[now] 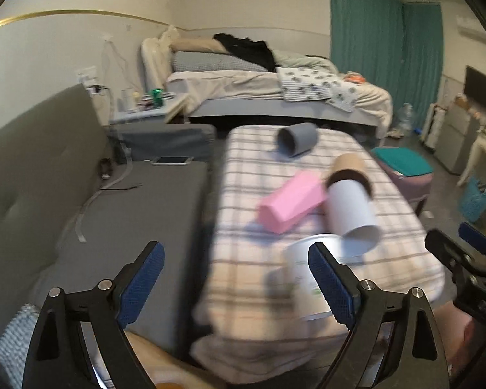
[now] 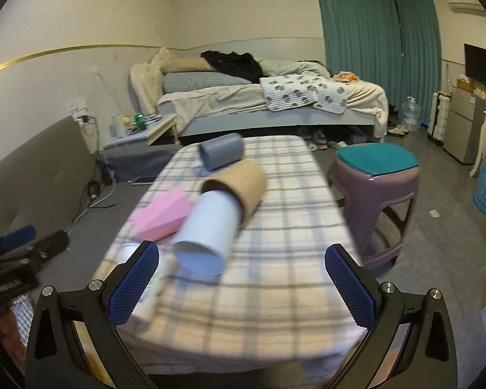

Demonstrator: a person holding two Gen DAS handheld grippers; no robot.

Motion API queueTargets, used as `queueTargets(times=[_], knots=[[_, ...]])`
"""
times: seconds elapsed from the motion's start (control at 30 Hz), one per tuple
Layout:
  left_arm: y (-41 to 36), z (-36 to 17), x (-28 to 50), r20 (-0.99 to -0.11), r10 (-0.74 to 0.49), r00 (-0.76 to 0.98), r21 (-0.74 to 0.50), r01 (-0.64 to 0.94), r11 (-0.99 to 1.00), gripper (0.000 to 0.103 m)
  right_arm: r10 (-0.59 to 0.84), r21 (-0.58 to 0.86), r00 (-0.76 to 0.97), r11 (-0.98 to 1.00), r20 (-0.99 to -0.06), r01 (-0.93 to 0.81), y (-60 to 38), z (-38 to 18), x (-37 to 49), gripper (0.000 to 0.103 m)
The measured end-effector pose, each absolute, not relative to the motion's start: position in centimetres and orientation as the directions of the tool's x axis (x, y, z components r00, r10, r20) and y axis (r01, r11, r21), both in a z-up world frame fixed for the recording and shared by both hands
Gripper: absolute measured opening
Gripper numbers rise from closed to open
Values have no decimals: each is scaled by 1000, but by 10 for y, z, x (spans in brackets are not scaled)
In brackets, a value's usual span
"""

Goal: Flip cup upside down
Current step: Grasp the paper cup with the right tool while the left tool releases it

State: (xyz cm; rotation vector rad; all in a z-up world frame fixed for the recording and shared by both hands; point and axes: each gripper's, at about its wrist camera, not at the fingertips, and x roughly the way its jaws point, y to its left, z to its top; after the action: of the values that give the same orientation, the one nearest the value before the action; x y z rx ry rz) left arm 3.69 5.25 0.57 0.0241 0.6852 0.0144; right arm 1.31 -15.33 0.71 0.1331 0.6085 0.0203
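Several cups lie on their sides on a plaid-covered table (image 1: 307,291) (image 2: 291,227): a grey cup (image 1: 297,138) (image 2: 222,155) at the far end, a brown paper cup (image 1: 350,170) (image 2: 239,183), a pale blue-white cup (image 1: 351,209) (image 2: 207,236) with its base in the brown one, and a pink box-shaped cup (image 1: 291,206) (image 2: 162,215). A white printed cup (image 1: 303,270) sits at the near edge, partly behind my left gripper's right finger. My left gripper (image 1: 236,278) is open, left of that cup. My right gripper (image 2: 243,283) is open and empty above the table's near end.
A grey sofa (image 1: 48,178) with a phone (image 1: 171,160) lies left of the table. A purple stool (image 2: 376,188) with a teal cushion stands to the right. A bed (image 2: 275,100), a bedside table and teal curtains are at the back. The right gripper shows in the left wrist view (image 1: 463,259).
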Motion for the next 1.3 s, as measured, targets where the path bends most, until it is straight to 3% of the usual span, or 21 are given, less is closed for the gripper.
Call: queueTargets(times=[0.23,0.47,0.77,0.9,1.3], knots=[[91,1,41,-609,145,780,36,-155,987,93,147,123,773,988,-618,-89,-90,-13,18,103],[100,-12,45,-614,133,778,14,-158,987,93,163,117,699,987,-696,-114,-47,-54,31,102],[101,-25,52,-648,135,750,19,-161,987,93,218,181,622,976,-752,-123,-41,-86,45,80],[102,-26,53,-654,126,746,8,-160,987,93,242,200,599,970,-763,-137,-41,-91,47,61],[96,-28,53,-667,112,736,4,-147,989,93,265,173,646,964,-715,-204,-39,-64,39,57]])
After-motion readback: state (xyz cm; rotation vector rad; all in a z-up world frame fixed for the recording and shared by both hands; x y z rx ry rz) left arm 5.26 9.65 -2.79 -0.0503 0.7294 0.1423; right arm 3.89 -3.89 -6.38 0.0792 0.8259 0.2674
